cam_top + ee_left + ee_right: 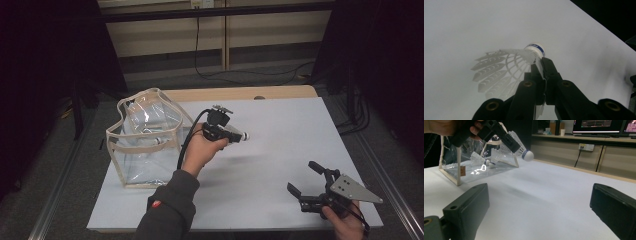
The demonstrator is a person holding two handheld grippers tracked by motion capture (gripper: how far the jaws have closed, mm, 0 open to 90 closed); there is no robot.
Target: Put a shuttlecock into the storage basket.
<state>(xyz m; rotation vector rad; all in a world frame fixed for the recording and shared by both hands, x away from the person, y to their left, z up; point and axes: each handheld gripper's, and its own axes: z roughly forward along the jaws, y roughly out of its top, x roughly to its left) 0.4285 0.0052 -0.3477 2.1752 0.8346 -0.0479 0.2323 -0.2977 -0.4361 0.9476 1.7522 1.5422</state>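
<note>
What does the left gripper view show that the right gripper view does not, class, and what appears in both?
Left gripper view alone: the left claw seen along its own black jaws, which pinch the skirt of the shuttlecock, its feather pattern plain.

Right gripper view alone: the right claw with jaws wide apart and nothing between them, the clear bag with two shuttlecocks inside, a wall socket and monitors behind.

Both: the held shuttlecock with its blue-banded cork, the left claw gripping it, and the white table.
</note>
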